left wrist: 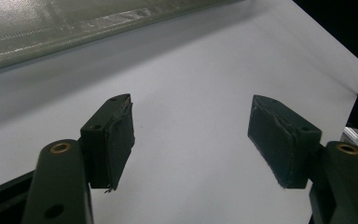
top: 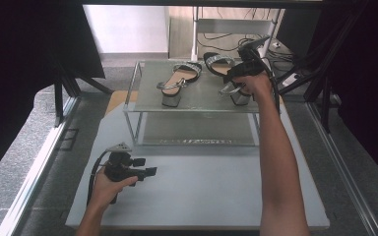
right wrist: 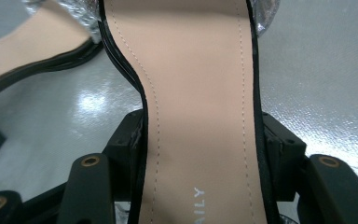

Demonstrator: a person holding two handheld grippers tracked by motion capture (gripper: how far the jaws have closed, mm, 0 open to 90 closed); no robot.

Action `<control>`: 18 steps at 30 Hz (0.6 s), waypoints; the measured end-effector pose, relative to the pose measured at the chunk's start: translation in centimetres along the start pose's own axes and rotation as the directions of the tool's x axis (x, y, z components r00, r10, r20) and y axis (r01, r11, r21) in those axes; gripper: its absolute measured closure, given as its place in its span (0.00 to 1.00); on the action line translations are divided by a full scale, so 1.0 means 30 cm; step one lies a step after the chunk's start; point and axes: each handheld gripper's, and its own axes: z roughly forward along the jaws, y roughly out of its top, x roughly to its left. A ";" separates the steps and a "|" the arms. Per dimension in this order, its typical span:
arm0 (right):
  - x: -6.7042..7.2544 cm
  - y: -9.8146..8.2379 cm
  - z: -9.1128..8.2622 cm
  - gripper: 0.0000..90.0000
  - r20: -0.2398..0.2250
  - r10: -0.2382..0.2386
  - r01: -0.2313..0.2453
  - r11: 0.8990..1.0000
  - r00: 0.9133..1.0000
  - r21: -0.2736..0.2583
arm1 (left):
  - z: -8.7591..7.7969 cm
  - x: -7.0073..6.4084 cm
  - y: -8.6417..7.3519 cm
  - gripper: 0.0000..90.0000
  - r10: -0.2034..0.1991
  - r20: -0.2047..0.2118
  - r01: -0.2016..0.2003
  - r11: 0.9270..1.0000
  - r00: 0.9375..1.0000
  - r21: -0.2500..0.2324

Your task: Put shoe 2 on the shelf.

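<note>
The right claw (right wrist: 200, 154) clamps the right sandal (top: 226, 66) across its narrow waist, on the rack's top shelf (top: 197, 101) at the far right. It looks stiff-soled and heel-heavy, so gripping near the heel suits. The left claw (left wrist: 191, 135) hovers wide and empty over the table (top: 202, 191).

Dim, dark-edged pictures; glare on the shelf (right wrist: 317, 93), near sandal (right wrist: 196, 116) softly blurred.

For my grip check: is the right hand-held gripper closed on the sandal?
Yes. The right hand-held gripper has both jaws against the edges of the right sandal's sole.
</note>
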 end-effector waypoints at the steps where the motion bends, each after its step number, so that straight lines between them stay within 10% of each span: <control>1: 0.001 0.001 0.008 0.46 0.013 0.002 -0.003 1.000 1.000 0.003 | -0.001 0.001 -0.001 0.35 -0.001 -0.001 0.001 1.000 1.000 -0.003; 10: 0.030 0.015 0.056 0.43 0.104 -0.006 -0.002 0.997 0.995 0.080 | -0.001 -0.011 -0.002 0.35 0.007 0.003 -0.007 1.000 1.000 0.000; 18: 0.043 0.014 0.030 0.31 0.091 -0.043 0.043 0.999 0.995 0.006 | 0.002 -0.018 -0.003 0.35 0.012 0.000 -0.012 1.000 1.000 -0.002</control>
